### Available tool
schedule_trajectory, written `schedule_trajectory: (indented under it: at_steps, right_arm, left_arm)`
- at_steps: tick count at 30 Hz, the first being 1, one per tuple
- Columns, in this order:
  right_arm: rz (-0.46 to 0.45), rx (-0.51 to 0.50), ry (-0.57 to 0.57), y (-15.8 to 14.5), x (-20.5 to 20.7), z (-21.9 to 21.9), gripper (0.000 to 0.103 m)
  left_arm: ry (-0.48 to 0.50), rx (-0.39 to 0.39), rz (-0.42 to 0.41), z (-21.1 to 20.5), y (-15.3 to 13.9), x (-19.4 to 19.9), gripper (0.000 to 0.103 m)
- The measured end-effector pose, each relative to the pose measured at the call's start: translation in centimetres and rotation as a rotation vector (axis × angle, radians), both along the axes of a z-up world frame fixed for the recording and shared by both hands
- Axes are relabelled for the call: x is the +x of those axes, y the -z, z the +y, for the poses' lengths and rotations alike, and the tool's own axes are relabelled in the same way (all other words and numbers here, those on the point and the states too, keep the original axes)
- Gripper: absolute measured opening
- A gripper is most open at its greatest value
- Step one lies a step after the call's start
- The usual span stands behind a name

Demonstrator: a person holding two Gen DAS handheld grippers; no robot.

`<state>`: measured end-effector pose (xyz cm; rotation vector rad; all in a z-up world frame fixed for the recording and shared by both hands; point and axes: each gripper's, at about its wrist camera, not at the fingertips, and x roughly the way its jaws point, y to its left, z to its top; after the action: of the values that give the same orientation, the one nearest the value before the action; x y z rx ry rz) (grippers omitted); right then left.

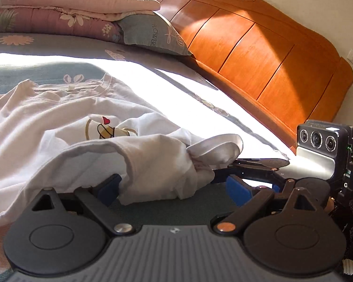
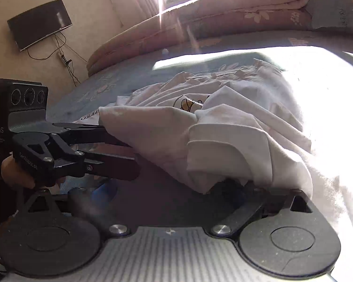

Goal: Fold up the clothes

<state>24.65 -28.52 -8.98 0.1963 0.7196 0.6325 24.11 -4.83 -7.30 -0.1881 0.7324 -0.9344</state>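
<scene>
t-shirt [image 1: 58,108]: white, rumpled on the bed [image 1: 47,68], near hem bunched over both tools.
left gripper [image 1: 174,188]: fingers spread, cloth draped between, not pinched.
right gripper [image 2: 174,188]: fingers spread wide, hem lying over the right one.
risk: likely a snagged hem dragging the shirt out of shape if either tool pulls back.
edges: headboard [image 1: 258,47] close on the right of the left view.
room: bare sheet beyond the collar; quilt [image 1: 47,7] well apart.
</scene>
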Motion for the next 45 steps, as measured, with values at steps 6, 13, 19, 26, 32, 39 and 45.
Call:
schedule_trajectory:
  at_steps: [6, 13, 19, 26, 32, 39, 45]
  right_arm:
    - [-0.105, 0.047, -0.117, -4.8, -2.0, 1.1, 0.098]
    - [-0.154, 0.159, -0.283, -10.0, -6.5, 3.3, 0.102]
    - [-0.074, 0.113, -0.356, -10.0, -9.7, 5.4, 0.102]
    - [0.028, 0.078, -0.164, -7.5, -11.2, 2.5, 0.102]
    - [0.067, 0.1, 0.002, -5.9, -12.2, -0.8, 0.103]
    - [0.093, 0.158, 0.098, -4.3, -14.0, -3.6, 0.103]
    - [0.108, 0.19, 0.158, -3.5, -14.6, -5.6, 0.103]
  left_arm:
    - [0.039, -0.115, -0.018, 2.9, -4.5, -1.4, 0.095]
    - [0.049, -0.085, -0.07, 6.7, -9.8, -5.9, 0.098]
    - [-0.022, 0.247, -0.039, 9.0, -8.9, -9.9, 0.1]
    - [-0.07, 0.453, 0.092, 9.5, -6.0, -12.7, 0.1]
    - [-0.143, 0.327, 0.231, 9.5, -5.0, -11.8, 0.1]
    - [-0.198, -0.017, 0.368, 12.1, 0.7, -10.0, 0.1]
    - [-0.242, -0.293, 0.458, 14.6, 5.4, -10.1, 0.102]
